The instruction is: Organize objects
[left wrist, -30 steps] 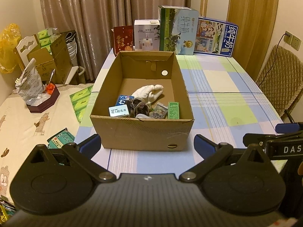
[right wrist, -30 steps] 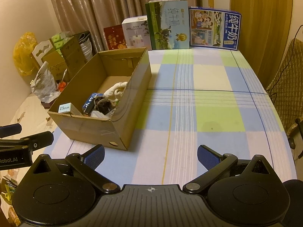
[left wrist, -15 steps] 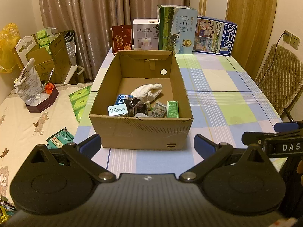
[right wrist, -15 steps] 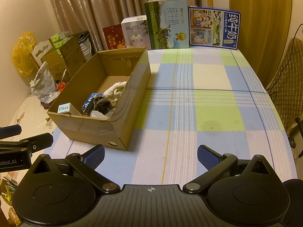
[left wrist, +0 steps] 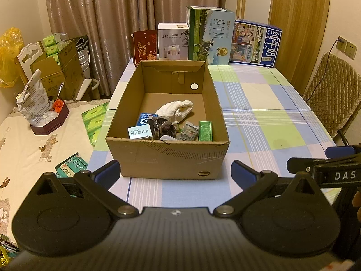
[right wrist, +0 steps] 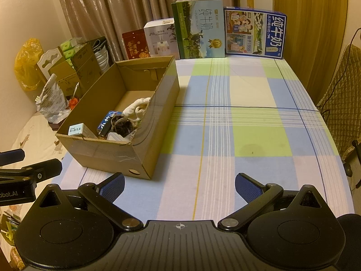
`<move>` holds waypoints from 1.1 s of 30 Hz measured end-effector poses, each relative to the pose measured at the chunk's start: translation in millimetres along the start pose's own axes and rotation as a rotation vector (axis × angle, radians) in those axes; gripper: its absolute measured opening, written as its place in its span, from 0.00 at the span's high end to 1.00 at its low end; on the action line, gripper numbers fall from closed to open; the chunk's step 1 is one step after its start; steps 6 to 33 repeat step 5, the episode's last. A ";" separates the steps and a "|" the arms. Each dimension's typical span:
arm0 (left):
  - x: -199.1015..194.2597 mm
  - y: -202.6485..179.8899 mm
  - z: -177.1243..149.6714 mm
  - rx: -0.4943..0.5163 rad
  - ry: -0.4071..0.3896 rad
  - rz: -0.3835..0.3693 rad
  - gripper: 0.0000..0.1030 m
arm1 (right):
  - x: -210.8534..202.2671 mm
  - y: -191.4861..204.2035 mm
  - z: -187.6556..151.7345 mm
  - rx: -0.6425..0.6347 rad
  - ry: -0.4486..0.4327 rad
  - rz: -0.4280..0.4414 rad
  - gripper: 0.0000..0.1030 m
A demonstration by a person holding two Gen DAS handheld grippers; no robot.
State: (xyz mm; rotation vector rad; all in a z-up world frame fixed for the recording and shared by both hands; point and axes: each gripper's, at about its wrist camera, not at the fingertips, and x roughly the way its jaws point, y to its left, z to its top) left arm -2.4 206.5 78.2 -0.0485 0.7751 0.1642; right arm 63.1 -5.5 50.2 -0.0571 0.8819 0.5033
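One cardboard box (left wrist: 168, 155) is sitting on the checked table (right wrist: 248, 135), holding one white glove (left wrist: 174, 110) and several small packets. Four cartons are standing behind it. Both grippers, left gripper (left wrist: 176, 171) and right gripper (right wrist: 179, 184), are hovering with jaws spread, gripping nothing.

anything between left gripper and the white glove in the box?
Yes: in the left wrist view, the cardboard box's near wall and a dark bundle lie between the open left gripper and the white glove.

Left gripper (left wrist: 174, 171): jaws spread wide, empty, held level.
Right gripper (right wrist: 179, 184): jaws spread wide, empty, beside the left.
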 end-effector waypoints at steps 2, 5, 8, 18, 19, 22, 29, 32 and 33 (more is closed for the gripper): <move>0.1 -1.1 -0.5 0.004 -0.002 -0.007 0.01 | 0.0 0.0 0.0 0.000 0.000 0.000 0.02; 0.4 -2.5 0.5 0.009 -0.009 -0.009 0.01 | -0.3 -0.4 0.1 0.001 -0.003 0.000 0.02; 0.4 -2.5 0.5 0.009 -0.009 -0.009 0.01 | -0.3 -0.4 0.1 0.001 -0.003 0.000 0.02; 0.4 -2.5 0.5 0.009 -0.009 -0.009 0.01 | -0.3 -0.4 0.1 0.001 -0.003 0.000 0.02; 0.4 -2.5 0.5 0.009 -0.009 -0.009 0.01 | -0.3 -0.4 0.1 0.001 -0.003 0.000 0.02; 0.4 -2.5 0.5 0.009 -0.009 -0.009 0.01 | -0.3 -0.4 0.1 0.001 -0.003 0.000 0.02; 0.4 -2.5 0.5 0.009 -0.009 -0.009 0.01 | -0.3 -0.4 0.1 0.001 -0.003 0.000 0.02; 0.4 -2.5 0.5 0.009 -0.009 -0.009 0.01 | -0.3 -0.4 0.1 0.001 -0.003 0.000 0.02; 0.4 -2.5 0.5 0.009 -0.009 -0.009 0.01 | -0.3 -0.4 0.1 0.001 -0.003 0.000 0.02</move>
